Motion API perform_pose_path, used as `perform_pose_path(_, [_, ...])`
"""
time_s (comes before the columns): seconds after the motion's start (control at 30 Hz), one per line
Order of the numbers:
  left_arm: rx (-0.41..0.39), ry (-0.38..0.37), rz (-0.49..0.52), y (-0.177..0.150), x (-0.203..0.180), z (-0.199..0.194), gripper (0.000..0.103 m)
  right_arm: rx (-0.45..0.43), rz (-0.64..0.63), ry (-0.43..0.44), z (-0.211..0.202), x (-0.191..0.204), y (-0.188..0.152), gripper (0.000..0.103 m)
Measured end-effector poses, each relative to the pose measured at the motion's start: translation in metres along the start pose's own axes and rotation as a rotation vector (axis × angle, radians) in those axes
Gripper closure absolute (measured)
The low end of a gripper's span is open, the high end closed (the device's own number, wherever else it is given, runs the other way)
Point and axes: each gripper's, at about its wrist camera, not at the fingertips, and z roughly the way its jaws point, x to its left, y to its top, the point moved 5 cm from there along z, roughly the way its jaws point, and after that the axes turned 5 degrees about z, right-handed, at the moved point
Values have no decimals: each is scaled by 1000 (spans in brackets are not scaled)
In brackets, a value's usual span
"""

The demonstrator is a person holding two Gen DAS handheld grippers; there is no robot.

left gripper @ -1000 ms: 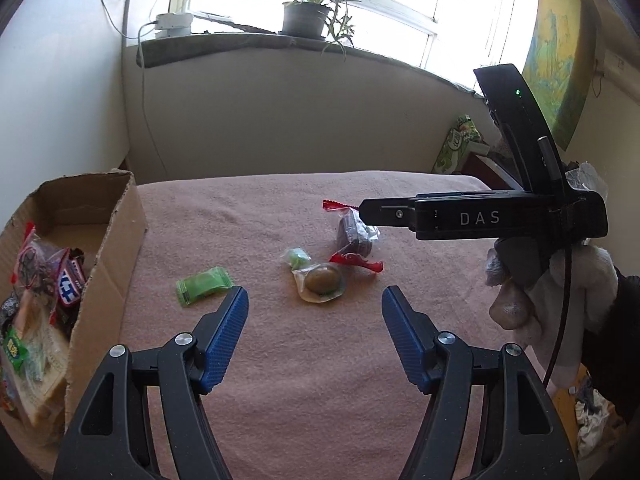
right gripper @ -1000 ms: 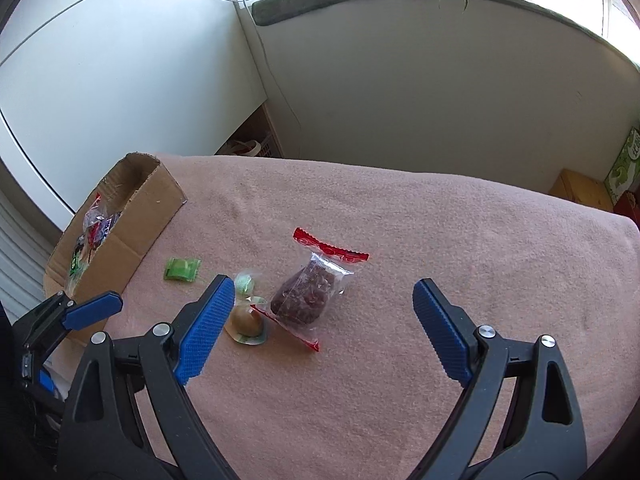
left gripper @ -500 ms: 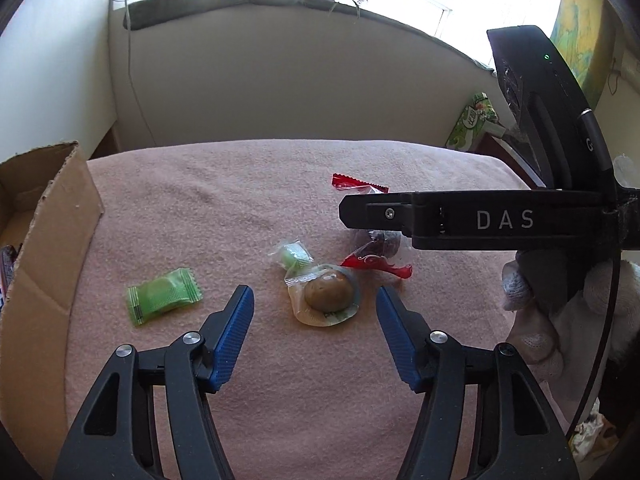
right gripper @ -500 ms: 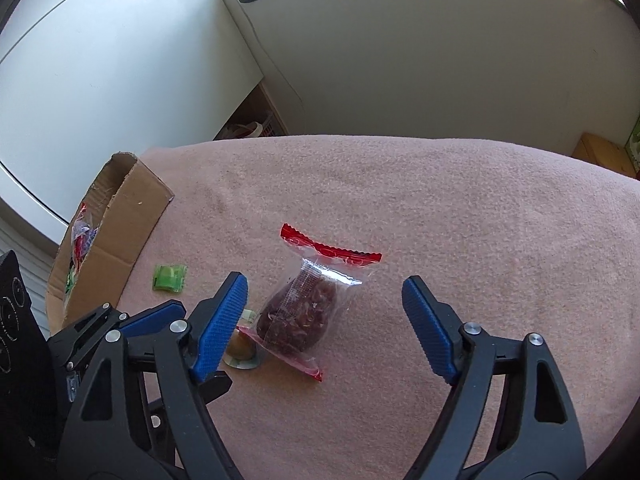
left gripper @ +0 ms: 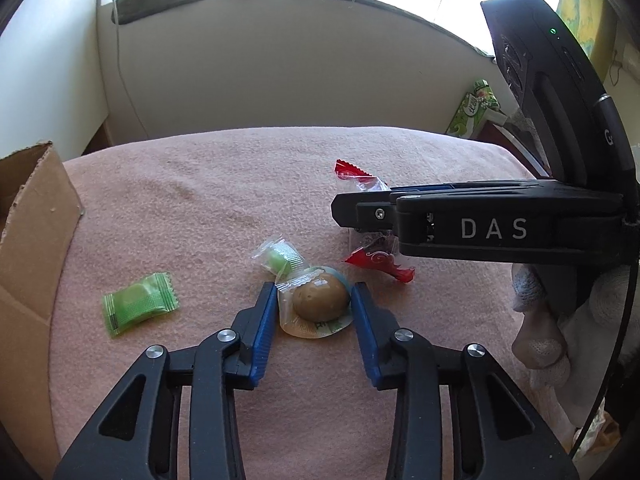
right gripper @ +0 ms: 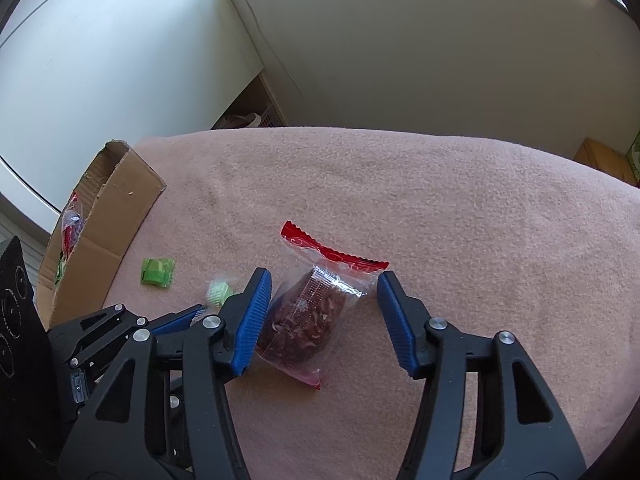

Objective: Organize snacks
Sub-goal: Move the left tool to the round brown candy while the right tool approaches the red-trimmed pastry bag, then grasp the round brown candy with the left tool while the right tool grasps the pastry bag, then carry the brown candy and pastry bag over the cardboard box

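Both grippers point down at the pink blanket (right gripper: 460,208). In the left wrist view, the left gripper (left gripper: 314,306) has just been closing, and its blue pads (left gripper: 264,322) now touch both sides of the egg pack (left gripper: 318,308) at lower centre. Just above it lies a small green candy (left gripper: 280,258), and a bigger green candy (left gripper: 138,306) lies at the left. In the right wrist view, the right gripper (right gripper: 322,312) has also been closing; the red bag (right gripper: 316,312) is between its pads, the left pad (right gripper: 252,316) touches it, the right pad stands a little apart. The box (right gripper: 108,216) with snacks stands at the far left edge.
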Motion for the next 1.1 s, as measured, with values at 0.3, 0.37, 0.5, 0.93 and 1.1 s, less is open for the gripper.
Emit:
perform_pose_path(0.3, [3, -8, 4, -2, -4, -3, 71, -7, -9, 17, -8, 2, -3, 59])
perform_pose_path(0.37, [4, -19, -2, -5, -3, -4, 71, -10, -4, 24, -10, 2, -4, 60])
perform_pose_path(0.5, [2, -24, -2, -10, -5, -11, 72, -16, -7, 17, -14, 4, -8, 64])
perform_pose_path(0.93, [-34, -22, -5, -20, -10, -41, 72, -36, -42, -35, -32, 5, -23, 70])
perform_pose_path(1.1, [-61, -18, 3, -22, -11, -60, 72, -61, -53, -37, -46, 10, -27, 70])
